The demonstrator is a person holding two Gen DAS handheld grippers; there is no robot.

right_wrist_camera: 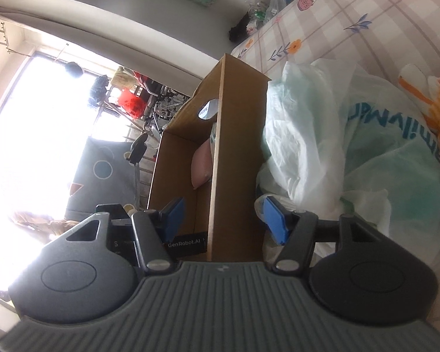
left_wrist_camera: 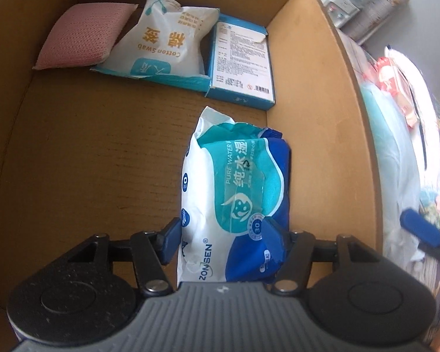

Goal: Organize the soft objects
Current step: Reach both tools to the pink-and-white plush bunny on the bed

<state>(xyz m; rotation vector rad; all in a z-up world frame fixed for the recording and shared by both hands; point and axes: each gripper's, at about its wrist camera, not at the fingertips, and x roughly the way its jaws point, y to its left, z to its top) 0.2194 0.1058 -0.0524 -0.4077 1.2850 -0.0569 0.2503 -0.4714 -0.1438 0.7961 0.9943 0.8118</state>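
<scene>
A blue, teal and white wet wipes pack (left_wrist_camera: 234, 182) lies on the floor of the cardboard box (left_wrist_camera: 73, 161), against its right wall. My left gripper (left_wrist_camera: 223, 234) points down into the box, jaws open and standing loosely on either side of the pack's near end. At the far end of the box lie a pink sponge (left_wrist_camera: 79, 38), a white cotton swab bag (left_wrist_camera: 164, 41) and a blue carton (left_wrist_camera: 240, 58). My right gripper (right_wrist_camera: 223, 223) is open and holds nothing, outside the box beside its wall (right_wrist_camera: 234, 146). One of its blue fingertips (left_wrist_camera: 419, 228) shows in the left wrist view.
The box stands on a bed with a checked floral sheet (right_wrist_camera: 337, 29). A pale green plastic bag (right_wrist_camera: 322, 135) is bunched against the box's outer wall, with an orange plush toy (right_wrist_camera: 437, 108) on it. The pink sponge (right_wrist_camera: 201, 167) shows inside the box. A bright window lies beyond.
</scene>
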